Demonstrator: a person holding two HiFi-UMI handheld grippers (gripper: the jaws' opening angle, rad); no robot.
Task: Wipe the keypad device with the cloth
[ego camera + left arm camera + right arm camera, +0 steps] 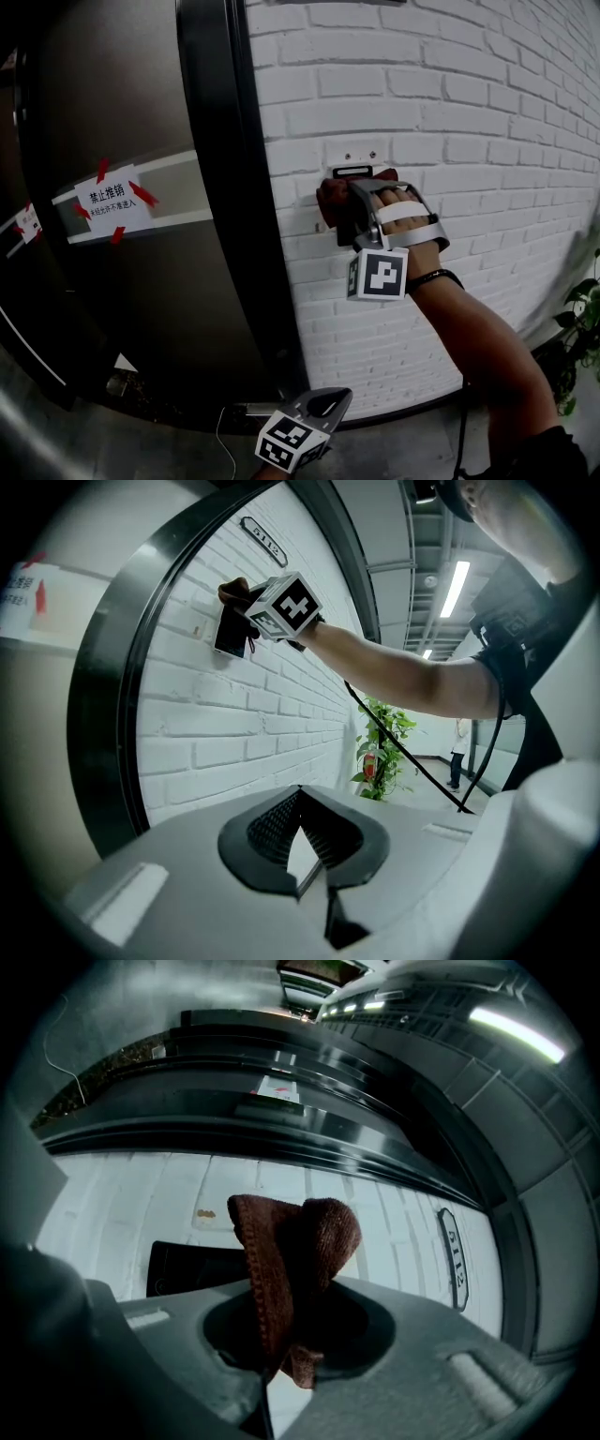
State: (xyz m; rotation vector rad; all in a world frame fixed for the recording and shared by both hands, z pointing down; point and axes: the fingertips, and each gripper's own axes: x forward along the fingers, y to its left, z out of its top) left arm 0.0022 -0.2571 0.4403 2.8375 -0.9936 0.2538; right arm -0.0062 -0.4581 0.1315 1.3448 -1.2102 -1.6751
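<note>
A black keypad device point(187, 1265) is fixed to the white brick wall point(469, 122) beside a door. My right gripper point(352, 202) is shut on a folded brown cloth point(295, 1241) and holds it against the device, covering most of it in the head view. Only the device's dark lower edge point(343, 234) and its top bracket show there. In the left gripper view the device point(228, 630) is seen from below with the cloth point(234, 592) at its top. My left gripper point(323, 405) hangs low near the floor, jaws together with nothing between them.
A dark door point(112, 309) with a thick black frame point(234, 187) stands left of the device and carries a white notice point(112, 199) taped in red. A number plate point(450, 1255) is on the wall. A potted plant point(586, 309) stands at the right.
</note>
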